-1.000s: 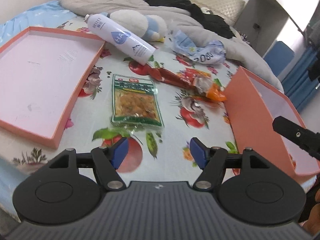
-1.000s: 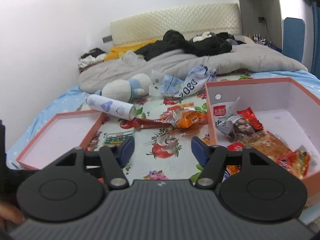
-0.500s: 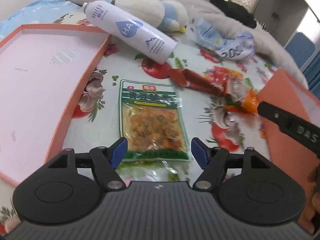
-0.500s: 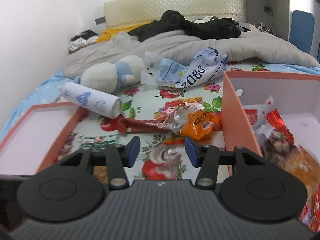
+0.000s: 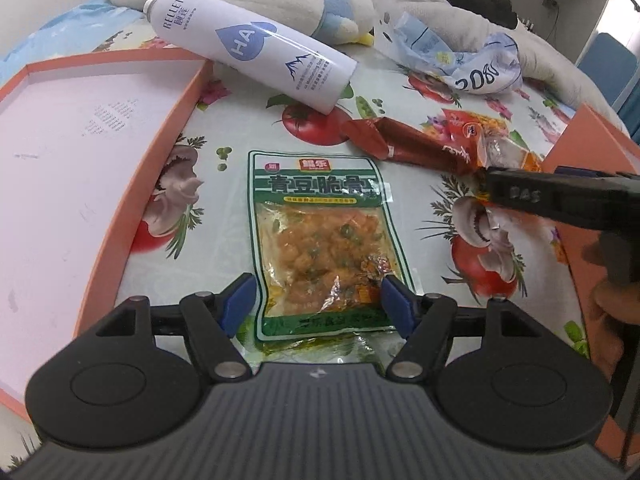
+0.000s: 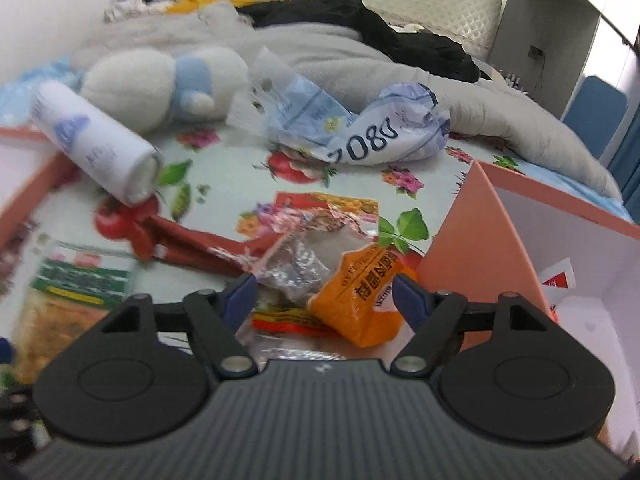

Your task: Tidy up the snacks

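A green-bordered snack pack (image 5: 320,240) of orange bits lies flat on the flowered sheet. My left gripper (image 5: 318,306) is open, with its blue fingertips on either side of the pack's near end. A dark red packet (image 5: 412,144) lies beyond it. My right gripper (image 6: 326,300) is open, its jaws straddling an orange packet (image 6: 360,296) and a crumpled foil wrapper (image 6: 300,260). It shows from the side in the left wrist view (image 5: 560,200). The green pack appears blurred in the right wrist view (image 6: 76,284).
An orange box (image 6: 480,240) holding snacks stands at the right. Its shallow lid (image 5: 140,168) lies at the left. A white spray can (image 5: 252,48), a plush toy (image 5: 288,4), a crumpled blue bag (image 5: 472,64) and bedding lie behind.
Both grippers moved forward and down. The left one now straddles the green pack. The right one closed in on the orange packet and reopened wider.
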Motion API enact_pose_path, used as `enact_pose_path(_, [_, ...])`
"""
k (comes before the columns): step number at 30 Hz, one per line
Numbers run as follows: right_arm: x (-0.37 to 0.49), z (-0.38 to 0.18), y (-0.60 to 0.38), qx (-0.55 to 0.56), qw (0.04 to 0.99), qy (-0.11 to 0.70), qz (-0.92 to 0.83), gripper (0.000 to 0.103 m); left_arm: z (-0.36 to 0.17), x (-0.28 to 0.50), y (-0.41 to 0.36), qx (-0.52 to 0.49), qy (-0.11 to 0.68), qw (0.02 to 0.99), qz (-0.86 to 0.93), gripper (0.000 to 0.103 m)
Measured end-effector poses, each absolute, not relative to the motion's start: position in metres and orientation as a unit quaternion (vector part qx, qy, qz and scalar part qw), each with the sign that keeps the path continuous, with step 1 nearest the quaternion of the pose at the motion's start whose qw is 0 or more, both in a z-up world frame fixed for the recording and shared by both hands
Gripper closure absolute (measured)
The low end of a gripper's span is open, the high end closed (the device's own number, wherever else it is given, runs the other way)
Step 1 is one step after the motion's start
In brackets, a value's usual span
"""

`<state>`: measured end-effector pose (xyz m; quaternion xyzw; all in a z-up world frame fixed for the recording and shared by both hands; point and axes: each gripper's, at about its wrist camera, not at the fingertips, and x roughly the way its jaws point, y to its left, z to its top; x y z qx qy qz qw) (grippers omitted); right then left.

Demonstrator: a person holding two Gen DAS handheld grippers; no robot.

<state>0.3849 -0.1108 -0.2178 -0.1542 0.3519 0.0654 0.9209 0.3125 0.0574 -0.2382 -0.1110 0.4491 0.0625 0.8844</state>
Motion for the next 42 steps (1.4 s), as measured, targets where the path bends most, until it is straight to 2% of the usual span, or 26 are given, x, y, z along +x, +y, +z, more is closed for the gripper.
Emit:
enact_pose_path(5, [0.392,-0.234,-0.108,-0.173,0.909,0.375,0.06,0.028,-0.239,0.31,0.053,-0.095,0.45,0.886,0.063,0.031])
enact_pose_path(7, [0.392,-0.238,-0.109,-0.165,0.906,0.384,0.069,0.028,-0.239,0.31,0.05,-0.089,0.451,0.886,0.056,0.036])
enact_pose_path(10, [0.391,-0.237,-0.107,-0.165,0.906,0.382,0.074,0.04,-0.238,0.308,0.044,-0.079,0.448,0.889,0.047,0.039])
enact_pose_path(12, [0.39,-0.235,-0.106,-0.166,0.907,0.381,0.07,0.063,-0.238,0.306,0.044,-0.084,0.446,0.89,0.046,0.042])
enact_pose_path(14, [0.388,-0.233,-0.107,-0.163,0.908,0.378,0.075,0.065,-0.237,0.305,0.043,-0.084,0.443,0.891,0.045,0.047])
enact_pose_path(15, [0.387,-0.231,-0.108,-0.161,0.909,0.378,0.077,0.069,-0.237,0.304,0.043,-0.083,0.442,0.892,0.045,0.049])
enact_pose_path(21, [0.37,-0.22,-0.111,-0.143,0.912,0.372,0.098,0.079,-0.233,0.295,0.044,-0.094,0.439,0.893,0.046,0.056])
enact_pose_path(42, [0.246,-0.175,-0.146,-0.036,0.902,0.395,0.168,0.082,-0.209,0.217,0.051,-0.17,0.424,0.889,0.036,0.065])
